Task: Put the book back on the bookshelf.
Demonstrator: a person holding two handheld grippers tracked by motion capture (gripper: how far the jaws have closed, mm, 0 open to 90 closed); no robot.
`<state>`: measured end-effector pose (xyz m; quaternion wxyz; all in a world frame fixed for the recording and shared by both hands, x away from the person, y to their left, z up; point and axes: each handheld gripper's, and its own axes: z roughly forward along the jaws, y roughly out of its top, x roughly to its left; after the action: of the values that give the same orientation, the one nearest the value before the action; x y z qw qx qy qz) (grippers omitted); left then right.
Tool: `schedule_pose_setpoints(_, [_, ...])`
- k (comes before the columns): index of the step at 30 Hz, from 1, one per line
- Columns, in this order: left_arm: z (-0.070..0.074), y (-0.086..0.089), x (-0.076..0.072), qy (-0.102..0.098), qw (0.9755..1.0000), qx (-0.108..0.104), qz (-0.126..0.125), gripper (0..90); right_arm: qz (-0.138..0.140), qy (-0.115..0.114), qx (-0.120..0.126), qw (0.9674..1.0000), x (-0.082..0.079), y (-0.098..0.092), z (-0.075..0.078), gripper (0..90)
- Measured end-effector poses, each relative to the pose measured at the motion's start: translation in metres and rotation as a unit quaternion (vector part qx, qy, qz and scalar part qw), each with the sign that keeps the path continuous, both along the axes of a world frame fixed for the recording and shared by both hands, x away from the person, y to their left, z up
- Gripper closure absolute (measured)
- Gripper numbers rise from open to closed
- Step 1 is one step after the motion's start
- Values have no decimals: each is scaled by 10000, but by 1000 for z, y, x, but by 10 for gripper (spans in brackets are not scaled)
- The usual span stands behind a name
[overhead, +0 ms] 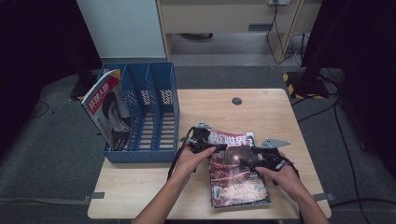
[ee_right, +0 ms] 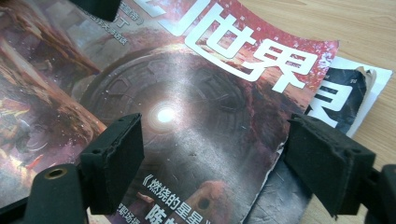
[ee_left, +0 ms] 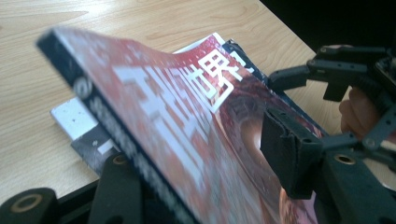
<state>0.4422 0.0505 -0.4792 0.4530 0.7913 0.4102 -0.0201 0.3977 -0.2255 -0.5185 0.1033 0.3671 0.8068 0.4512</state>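
High view is looking forward and down from above the counter's [overhead: 261, 107] near edge, taking in the whole top. Left gripper view is sitting very close, looking along its tongs [ee_left: 205, 186] across the red magazine [ee_left: 187, 130] toward the counter's far edge. Right gripper view is hovering close over the same magazine's cover [ee_right: 187, 116].

light: dim, dark surround | glare: magazine cover [ee_right: 164, 114] | blur: near spine [ee_left: 116, 135]
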Motion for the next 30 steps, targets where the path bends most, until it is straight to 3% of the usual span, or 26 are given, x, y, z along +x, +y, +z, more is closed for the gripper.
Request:
schedule_pose_setpoints(17, [-3,-13,14,112,9999,-51,38,450,67,-98,-90,9999,-2,3,0,209])
schedule_pose_setpoints(21, [-6,-12,17,228,9997,-55,50,452,55,-134,-107,9998,-2,3,-1,213])
schedule_pose_setpoints(29, [-5,-11,18,292,9994,-190,88,522,33,-150,-115,9998,-3,4,-1,219])
schedule_pose_setpoints(30, [-4,-10,18,295,9993,-214,114,564,43,-171,-120,9998,-3,3,-1,220])
